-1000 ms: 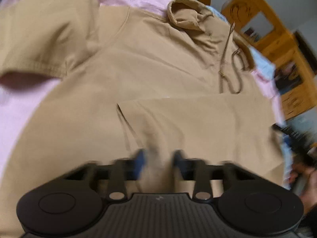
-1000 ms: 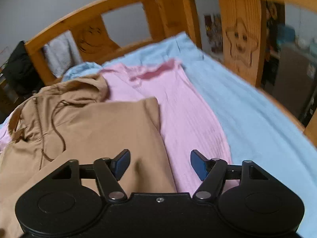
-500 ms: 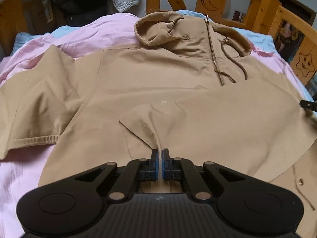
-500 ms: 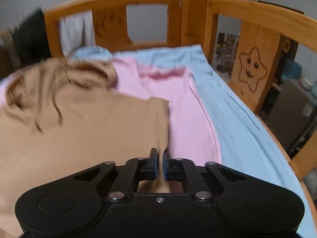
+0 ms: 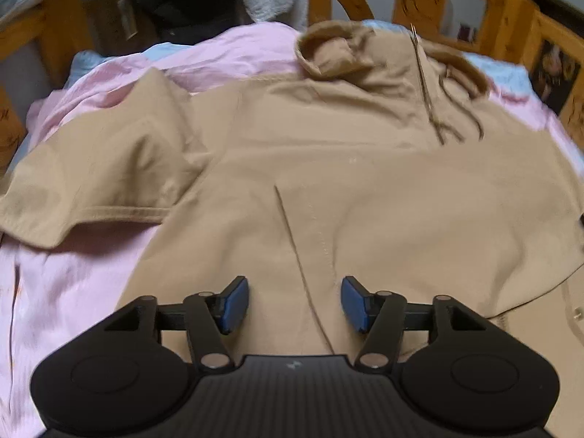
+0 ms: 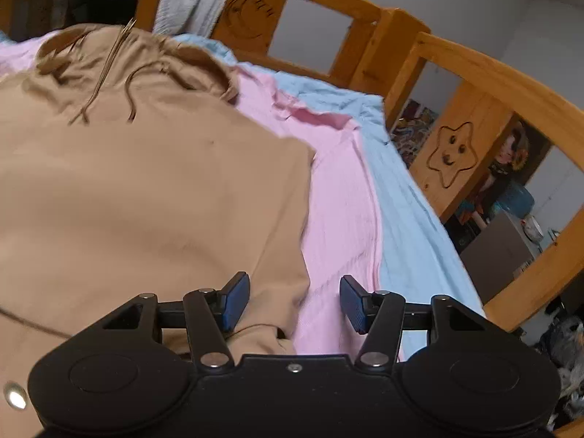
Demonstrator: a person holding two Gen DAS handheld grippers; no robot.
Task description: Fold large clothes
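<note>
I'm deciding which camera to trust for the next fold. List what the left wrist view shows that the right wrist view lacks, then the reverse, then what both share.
Left wrist view only: the tan hooded jacket's spread short sleeve on the pink sheet. Right wrist view only: the smiling star carved in the wooden bed rail, and the light blue sheet's long side. Both: the jacket's hood, zipper and drawstrings, with opening jaws gripping nothing.

Your way over the tan hoodie (image 5: pixel 365 189) is clear; the wooden bed rail (image 6: pixel 485 84) blocks the right side.
</note>
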